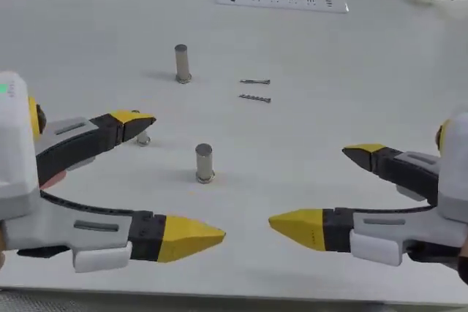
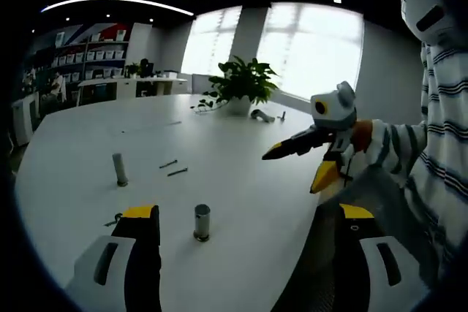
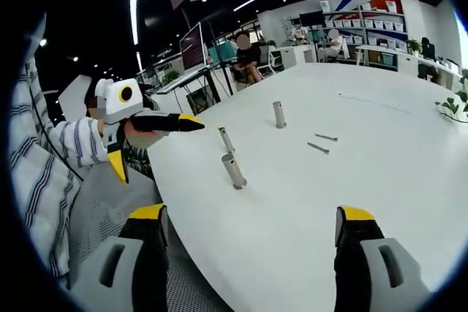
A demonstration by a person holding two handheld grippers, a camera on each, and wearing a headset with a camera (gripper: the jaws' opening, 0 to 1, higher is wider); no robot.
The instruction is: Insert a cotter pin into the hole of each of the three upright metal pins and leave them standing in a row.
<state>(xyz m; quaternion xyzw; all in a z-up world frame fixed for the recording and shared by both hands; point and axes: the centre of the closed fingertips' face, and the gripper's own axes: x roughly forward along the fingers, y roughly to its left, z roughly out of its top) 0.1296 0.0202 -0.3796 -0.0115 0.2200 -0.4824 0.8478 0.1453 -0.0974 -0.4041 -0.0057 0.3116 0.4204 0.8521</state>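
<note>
– On the white table [image 1: 307, 42], in the head view, what stands?
– Three short silvery cylinders: a far pin [image 1: 181, 62], a near pin [image 1: 205, 162], and a third pin [image 1: 143, 137] half hidden behind the upper jaw of the left gripper [image 1: 190, 177]. Two thin cotter pins [image 1: 254, 98] lie loose, side by side, right of the far pin.
– The tools?
– The left gripper and the right gripper [image 1: 306, 186] are spread wide and empty.
– Left gripper view?
– Jaws wide, with the near pin [image 2: 202, 222] upright between them and the cotter pins [image 2: 177, 172] beyond it.
– Right gripper view?
– Jaws wide. All three pins are upright, their holes too small to see. The cotter pins [image 3: 318, 147] lie flat nearby.
</note>
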